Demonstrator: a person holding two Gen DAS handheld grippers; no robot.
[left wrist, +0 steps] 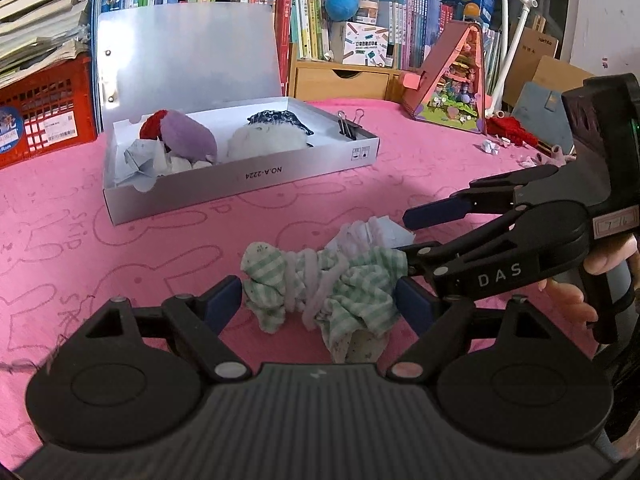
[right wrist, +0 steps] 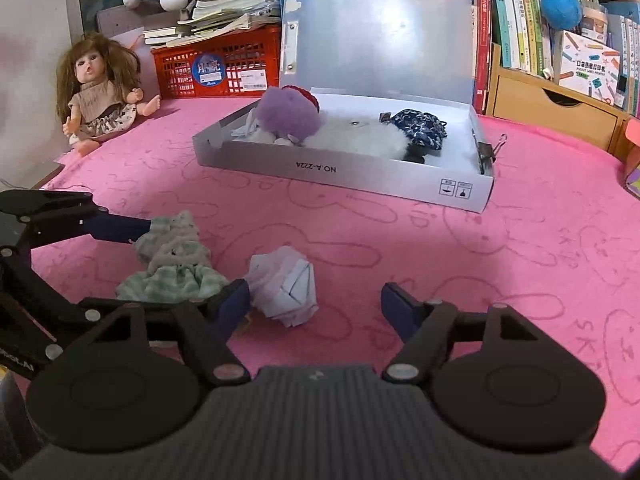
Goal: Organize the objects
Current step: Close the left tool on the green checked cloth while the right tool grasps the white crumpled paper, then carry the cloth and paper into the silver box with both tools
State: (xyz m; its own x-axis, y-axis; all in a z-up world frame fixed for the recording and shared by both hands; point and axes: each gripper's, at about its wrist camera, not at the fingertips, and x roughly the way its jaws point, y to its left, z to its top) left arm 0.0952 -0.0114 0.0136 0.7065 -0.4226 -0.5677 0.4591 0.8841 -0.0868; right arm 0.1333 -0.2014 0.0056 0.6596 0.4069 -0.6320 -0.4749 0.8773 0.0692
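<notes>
A green-striped doll dress [left wrist: 320, 292] on the pink counter [left wrist: 120, 248] is straddled by the spread left hand-held gripper [left wrist: 320, 306]; the right hand-held gripper [right wrist: 316, 306], also released, is crowded alongside, so a collision is risked.

Soft indoor light, glare on box lid [left wrist: 188, 52], dim shadowed foreground, fisheye bending edges, mostly sharp

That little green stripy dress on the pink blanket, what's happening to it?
A person is tidying up with a hand-held gripper in each hand. The left hand-held gripper is open around the green striped doll dress on the pink blanket, not squeezing it yet. The right hand-held gripper is open too, with a crumpled white paper ball between its fingers. Behind them, the open silver box already holds some plush toys.
</notes>
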